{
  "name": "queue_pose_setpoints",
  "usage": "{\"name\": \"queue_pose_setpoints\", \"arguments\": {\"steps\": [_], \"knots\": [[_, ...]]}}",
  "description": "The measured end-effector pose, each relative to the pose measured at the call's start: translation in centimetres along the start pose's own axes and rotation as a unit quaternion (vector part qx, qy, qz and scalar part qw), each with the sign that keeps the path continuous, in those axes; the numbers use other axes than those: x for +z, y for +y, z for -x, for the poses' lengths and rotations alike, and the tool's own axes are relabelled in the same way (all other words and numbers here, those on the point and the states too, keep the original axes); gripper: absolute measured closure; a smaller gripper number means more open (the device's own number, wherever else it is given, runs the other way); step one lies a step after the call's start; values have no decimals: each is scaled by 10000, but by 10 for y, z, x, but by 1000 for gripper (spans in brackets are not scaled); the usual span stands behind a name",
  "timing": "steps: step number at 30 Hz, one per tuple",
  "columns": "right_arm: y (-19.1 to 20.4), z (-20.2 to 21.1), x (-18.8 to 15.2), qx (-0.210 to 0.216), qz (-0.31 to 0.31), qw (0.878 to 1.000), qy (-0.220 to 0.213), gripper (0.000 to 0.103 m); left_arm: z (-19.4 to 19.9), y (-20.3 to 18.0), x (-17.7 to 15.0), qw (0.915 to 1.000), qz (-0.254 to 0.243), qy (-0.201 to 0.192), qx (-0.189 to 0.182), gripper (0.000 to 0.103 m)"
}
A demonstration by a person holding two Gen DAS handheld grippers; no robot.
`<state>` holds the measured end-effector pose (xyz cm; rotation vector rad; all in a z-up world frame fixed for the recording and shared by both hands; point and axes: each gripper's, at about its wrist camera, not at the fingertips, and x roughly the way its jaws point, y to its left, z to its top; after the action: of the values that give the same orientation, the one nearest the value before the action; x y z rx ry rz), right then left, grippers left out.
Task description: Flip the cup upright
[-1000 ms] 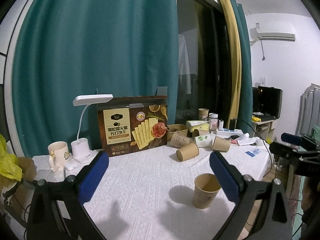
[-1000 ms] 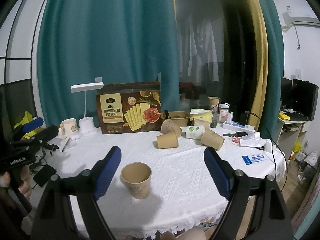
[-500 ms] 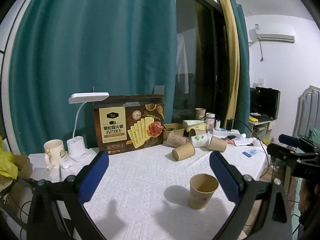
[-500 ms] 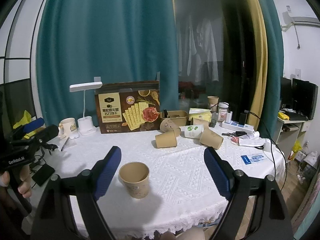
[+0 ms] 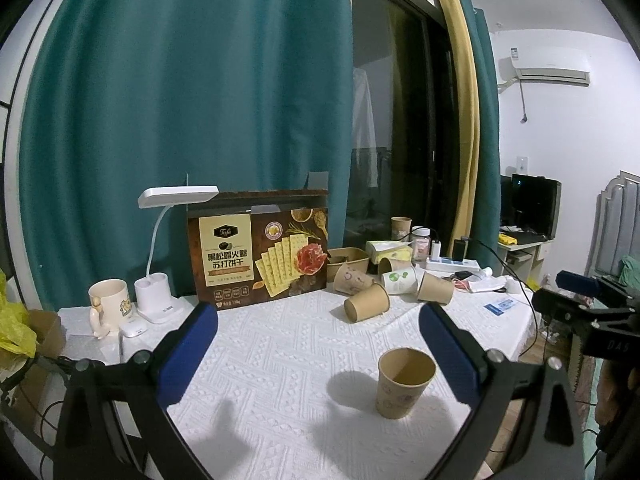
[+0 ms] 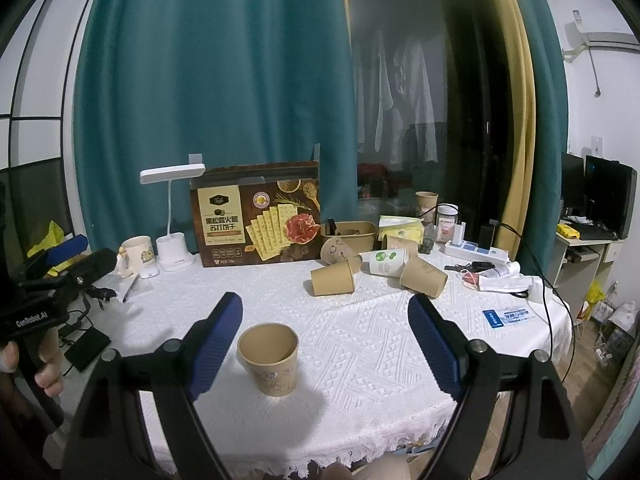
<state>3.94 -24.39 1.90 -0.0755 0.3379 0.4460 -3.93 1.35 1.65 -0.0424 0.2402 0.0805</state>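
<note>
A brown paper cup (image 5: 404, 383) (image 6: 269, 359) stands upright, mouth up, on the white tablecloth (image 5: 288, 360) (image 6: 360, 344). My left gripper (image 5: 318, 322) is open and empty, held back from the cup, which sits low near its right finger. My right gripper (image 6: 325, 312) is open too, with the cup close to its left finger and touching neither pad. Several more brown cups (image 5: 367, 308) (image 6: 333, 278) lie on their sides farther back. The left gripper's body (image 6: 52, 276) shows at the left of the right wrist view.
A cracker box (image 5: 260, 254) (image 6: 256, 224), a white desk lamp (image 5: 160, 292) and a mug (image 5: 106, 304) line the back by the teal curtain. A white printed cup (image 6: 387, 262), tissue box, jar, power strip (image 6: 476, 252) and card (image 6: 508, 316) crowd the right side. The table's fringed front edge (image 6: 320, 452) is near.
Both grippers have drifted back a little, so the upright cup and table sit slightly lower and farther. Nothing was gripped or released.
</note>
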Motion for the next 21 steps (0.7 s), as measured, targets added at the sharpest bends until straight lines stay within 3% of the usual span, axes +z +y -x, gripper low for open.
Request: {"name": "queue_pose_setpoints", "arguments": {"steps": [21], "knots": [[-1, -1, -3, 12, 10, 10000, 35, 20, 1, 1, 2, 10000, 63, -6, 10, 2]]}}
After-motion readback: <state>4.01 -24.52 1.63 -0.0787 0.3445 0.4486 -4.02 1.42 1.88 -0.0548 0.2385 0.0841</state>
